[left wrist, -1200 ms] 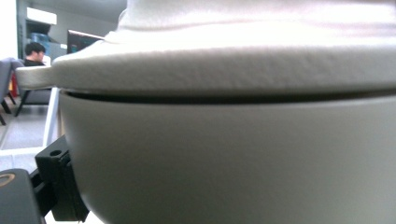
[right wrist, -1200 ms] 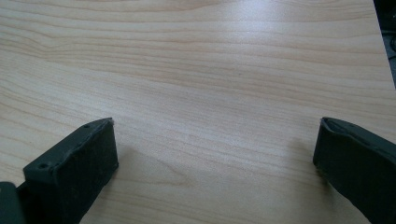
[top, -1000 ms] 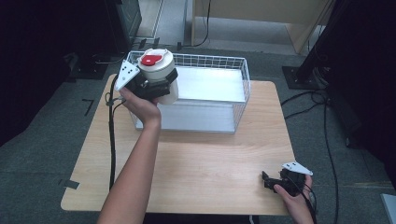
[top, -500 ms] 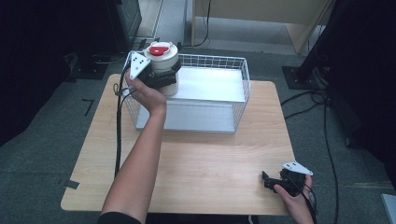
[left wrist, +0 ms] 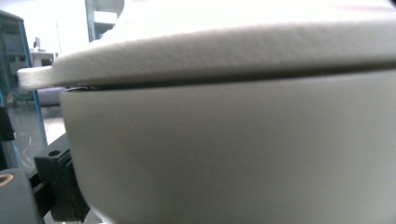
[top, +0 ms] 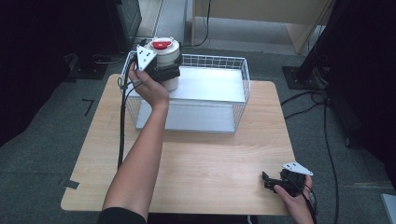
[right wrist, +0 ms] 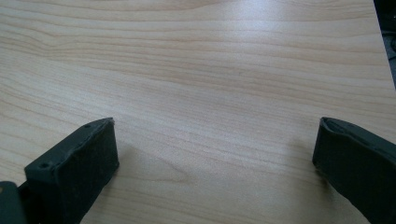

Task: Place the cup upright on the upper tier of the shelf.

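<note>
1. Left black two-jaw gripper (top: 163, 72) in my left hand (top: 147, 88) is clamped around the cream-white cylindrical lidded canister with a red round knob on top (top: 166, 58). Canister is held upright over the far-left corner of the white wire basket (top: 243, 88).
2. Left gripper view: the canister wall (left wrist: 233, 154) sits right up against the lens, with the lid's rim (left wrist: 187, 51) overhanging it and a dark seam between them. One black jaw is visible at lower left, pressed to the wall.
3. I cannot tell whether the canister's base touches the basket floor or hangs above it.
4. Right black two-jaw gripper (top: 275, 183) in my right hand (top: 294, 193) rests low at the near-right corner of the table, well apart from the basket. Right gripper view: jaws spread wide, nothing between them, bare wood grain below (right wrist: 210, 84).
5. Surface: light wood-grain rectangular table (top: 201, 177) with rounded corners. The basket stands at its far side; a pale flat panel (top: 205, 100) lines the basket's bottom.
6. Room: grey carpeted floor (top: 42, 154) with small dark tape marks left of the table. Black cables (top: 327, 135) trail on the right. Dark equipment stands at far left, and pale wooden furniture (top: 303, 28) at the far right.
</note>
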The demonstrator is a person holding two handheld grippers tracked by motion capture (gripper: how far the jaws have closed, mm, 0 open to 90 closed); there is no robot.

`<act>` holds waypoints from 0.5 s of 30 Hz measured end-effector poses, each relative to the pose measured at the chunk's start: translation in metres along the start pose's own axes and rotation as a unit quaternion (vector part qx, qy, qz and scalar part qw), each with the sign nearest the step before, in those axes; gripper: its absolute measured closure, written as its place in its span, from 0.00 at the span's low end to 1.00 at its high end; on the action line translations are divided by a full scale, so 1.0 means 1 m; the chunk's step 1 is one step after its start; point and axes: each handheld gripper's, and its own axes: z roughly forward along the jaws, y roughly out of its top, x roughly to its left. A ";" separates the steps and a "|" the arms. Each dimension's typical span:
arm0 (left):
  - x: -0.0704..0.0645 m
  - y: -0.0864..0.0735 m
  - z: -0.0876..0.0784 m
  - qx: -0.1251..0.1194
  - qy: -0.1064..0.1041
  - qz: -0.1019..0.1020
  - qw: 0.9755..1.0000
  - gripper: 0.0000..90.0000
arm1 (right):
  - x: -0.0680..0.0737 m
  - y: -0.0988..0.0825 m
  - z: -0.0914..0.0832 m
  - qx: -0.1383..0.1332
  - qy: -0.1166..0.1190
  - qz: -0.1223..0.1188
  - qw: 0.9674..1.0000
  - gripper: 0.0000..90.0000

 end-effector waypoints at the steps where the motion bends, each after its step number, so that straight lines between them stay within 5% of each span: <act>1: 0.000 -0.001 0.000 0.003 0.000 0.002 1.000 0.01 | 0.000 0.000 0.000 0.000 0.000 0.000 1.000 0.00; 8: -0.001 -0.006 -0.002 0.022 0.000 0.005 1.000 0.00 | 0.000 0.000 0.000 0.000 0.000 0.000 1.000 0.00; 15: 0.000 -0.007 -0.010 0.015 0.000 -0.003 1.000 0.00 | 0.000 0.000 0.000 0.000 0.000 0.000 1.000 0.00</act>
